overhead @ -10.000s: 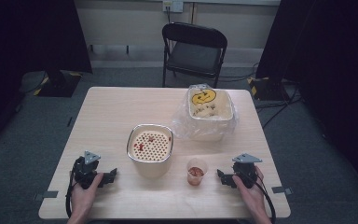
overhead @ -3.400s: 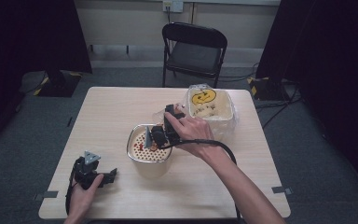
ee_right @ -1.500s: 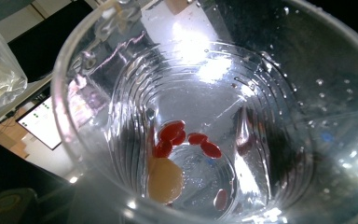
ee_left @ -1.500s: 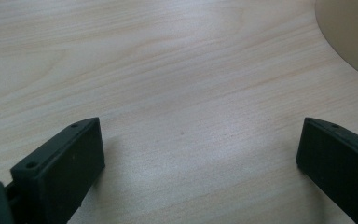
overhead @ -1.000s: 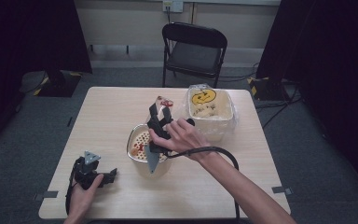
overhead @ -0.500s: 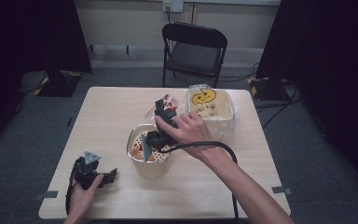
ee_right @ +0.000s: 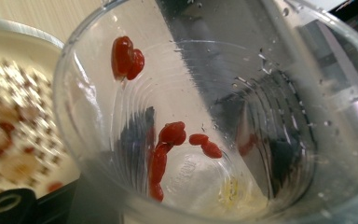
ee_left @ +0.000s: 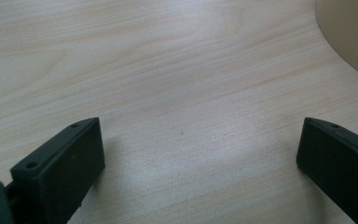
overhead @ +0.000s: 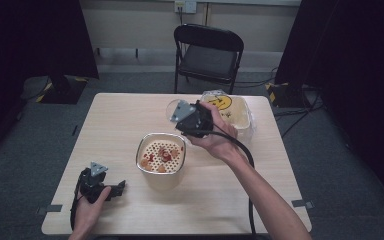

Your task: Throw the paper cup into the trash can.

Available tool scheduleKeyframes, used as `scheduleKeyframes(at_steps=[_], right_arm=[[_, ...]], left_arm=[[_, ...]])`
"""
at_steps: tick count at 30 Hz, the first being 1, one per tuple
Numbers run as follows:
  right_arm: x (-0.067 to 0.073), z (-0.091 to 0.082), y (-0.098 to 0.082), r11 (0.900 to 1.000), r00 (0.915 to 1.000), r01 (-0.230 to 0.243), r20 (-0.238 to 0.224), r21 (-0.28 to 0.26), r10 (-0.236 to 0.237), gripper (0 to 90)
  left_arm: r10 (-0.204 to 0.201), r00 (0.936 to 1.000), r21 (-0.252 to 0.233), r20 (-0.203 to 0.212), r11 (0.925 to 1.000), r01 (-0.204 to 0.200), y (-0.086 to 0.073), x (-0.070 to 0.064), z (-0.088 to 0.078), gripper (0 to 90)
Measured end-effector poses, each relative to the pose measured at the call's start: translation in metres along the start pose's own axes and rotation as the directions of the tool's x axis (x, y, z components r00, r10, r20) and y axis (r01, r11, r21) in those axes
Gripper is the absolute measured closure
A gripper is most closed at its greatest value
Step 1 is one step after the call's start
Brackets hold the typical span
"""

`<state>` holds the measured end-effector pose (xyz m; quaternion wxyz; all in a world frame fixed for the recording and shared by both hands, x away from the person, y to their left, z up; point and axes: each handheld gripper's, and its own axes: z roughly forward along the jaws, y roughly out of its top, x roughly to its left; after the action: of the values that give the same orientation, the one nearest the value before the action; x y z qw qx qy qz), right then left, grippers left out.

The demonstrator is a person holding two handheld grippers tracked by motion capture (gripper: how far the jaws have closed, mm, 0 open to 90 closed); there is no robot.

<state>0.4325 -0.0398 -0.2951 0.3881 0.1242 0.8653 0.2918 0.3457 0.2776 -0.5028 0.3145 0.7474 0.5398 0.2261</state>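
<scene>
Right gripper (overhead: 190, 120) at centre of high view, jaws pinching a clear cup (overhead: 174, 109) above the strainer (overhead: 161, 154). Up close in right gripper view: red berries (ee_right: 168, 140) stuck inside. Left gripper (overhead: 100, 186) lower left on table (overhead: 115, 125), jaws spread, nothing between.

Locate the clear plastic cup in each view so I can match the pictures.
High view: the clear plastic cup is held above the table, just beyond the strainer bowl, at the right gripper.
Left gripper view: not in it; bare tabletop between open jaws.
Right gripper view: the cup is close up, red bits stuck inside.
Shared landmark: the strainer bowl.
</scene>
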Motion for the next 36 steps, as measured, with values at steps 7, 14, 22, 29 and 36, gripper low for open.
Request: scheduleKeyframes(at_steps=[7, 14, 22, 29, 36], right_arm=[[-0.033, -0.001, -0.014, 0.947, 0.9407, -0.312, -0.168, -0.083, 0.295, 46.8], [-0.056, -0.007, -0.027, 0.834, 0.8222, -0.535, -0.309, -0.133, 0.478, 46.5], [-0.087, -0.010, -0.045, 0.739, 0.7431, -0.651, -0.343, -0.173, 0.575, 46.7], [-0.109, -0.008, -0.060, 0.707, 0.7226, -0.686, -0.272, -0.170, 0.635, 46.7], [-0.127, -0.001, -0.077, 0.690, 0.7024, -0.710, -0.219, -0.141, 0.677, 46.4]], left_arm=[[0.000, 1.0000, 0.000, 0.000, 1.0000, 0.000, 0.000, 0.000, 0.000, 0.3], [0.000, 1.0000, 0.000, 0.000, 1.0000, 0.000, 0.000, 0.000, 0.000, 0.3], [0.000, 1.0000, 0.000, 0.000, 1.0000, 0.000, 0.000, 0.000, 0.000, 0.3], [0.000, 1.0000, 0.000, 0.000, 1.0000, 0.000, 0.000, 0.000, 0.000, 0.3], [0.000, 1.0000, 0.000, 0.000, 1.0000, 0.000, 0.000, 0.000, 0.000, 0.3]])
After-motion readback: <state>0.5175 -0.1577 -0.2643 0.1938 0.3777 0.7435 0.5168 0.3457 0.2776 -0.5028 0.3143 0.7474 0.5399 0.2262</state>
